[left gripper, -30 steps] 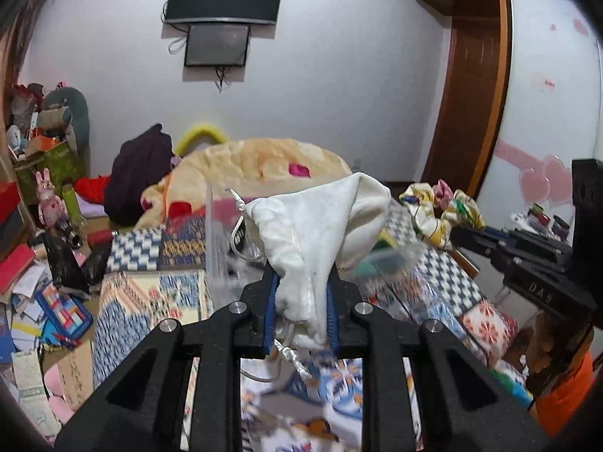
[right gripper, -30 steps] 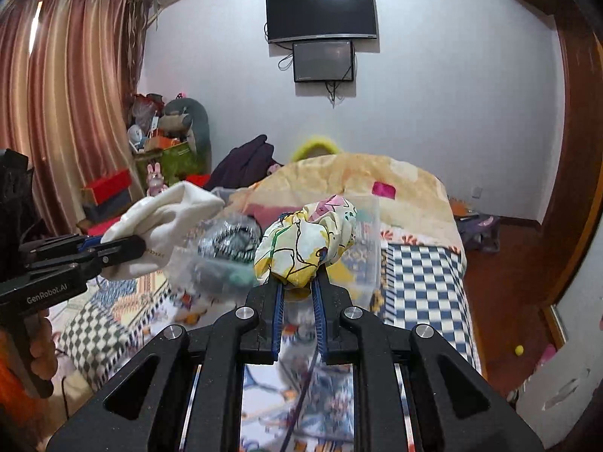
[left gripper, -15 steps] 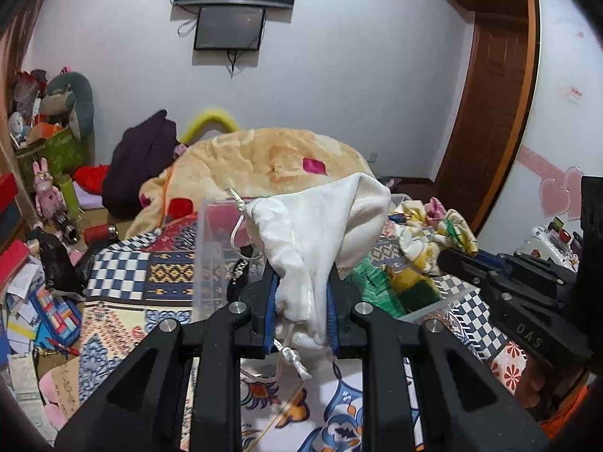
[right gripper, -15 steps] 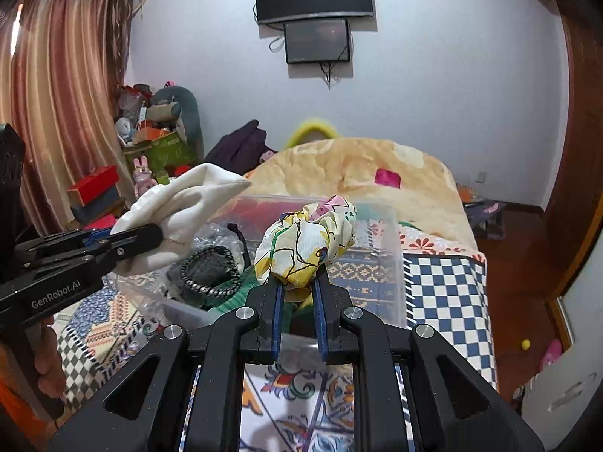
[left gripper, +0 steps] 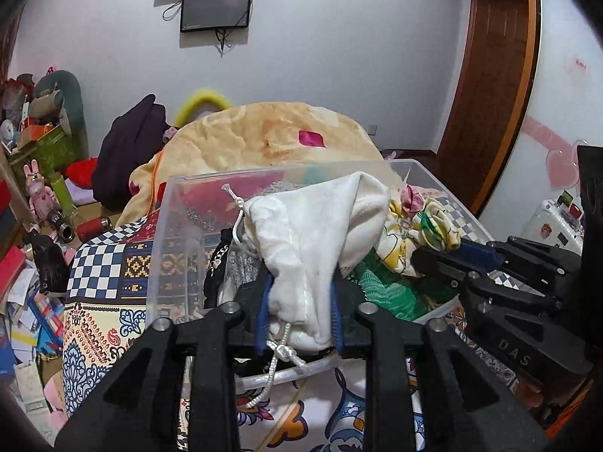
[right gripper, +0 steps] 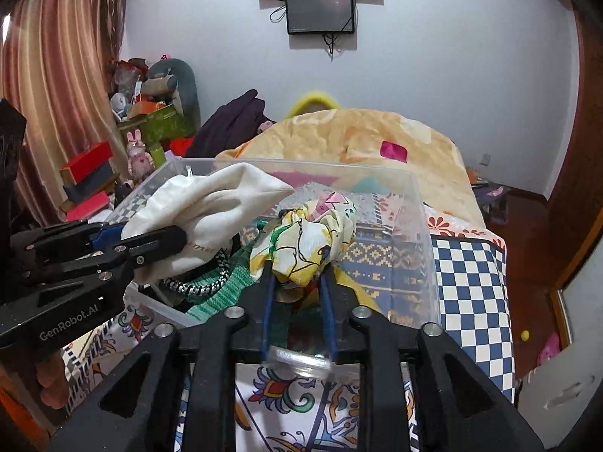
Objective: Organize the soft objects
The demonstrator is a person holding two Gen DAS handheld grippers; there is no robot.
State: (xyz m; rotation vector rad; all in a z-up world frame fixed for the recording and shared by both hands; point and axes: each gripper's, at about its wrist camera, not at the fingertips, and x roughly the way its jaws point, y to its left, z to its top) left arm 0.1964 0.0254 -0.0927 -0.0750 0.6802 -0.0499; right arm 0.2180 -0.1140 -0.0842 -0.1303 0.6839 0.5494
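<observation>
My left gripper (left gripper: 299, 286) is shut on a white drawstring pouch (left gripper: 316, 233), held over the near edge of a clear plastic bin (left gripper: 166, 233) on the bed. It also shows in the right wrist view (right gripper: 124, 241) with the pouch (right gripper: 211, 203). My right gripper (right gripper: 296, 275) is shut on a yellow floral cloth (right gripper: 309, 241), held over the bin's (right gripper: 422, 248) near rim. In the left wrist view the right gripper (left gripper: 441, 260) holds that cloth (left gripper: 422, 233) at the bin's right side. Green knit fabric (right gripper: 218, 290) and a black-and-white cord lie inside the bin.
The bin sits on a patterned bedspread (left gripper: 101, 301). A tan blanket mound (left gripper: 271, 139) and dark clothing (left gripper: 132, 150) lie behind it. Cluttered shelves and boxes (right gripper: 90, 173) stand at the left. A wooden door (left gripper: 490, 75) is at the right.
Both grippers have moved forward and down toward the bin, each still holding its cloth item. The bin now fills the middle of both views, with the items above its opening.
</observation>
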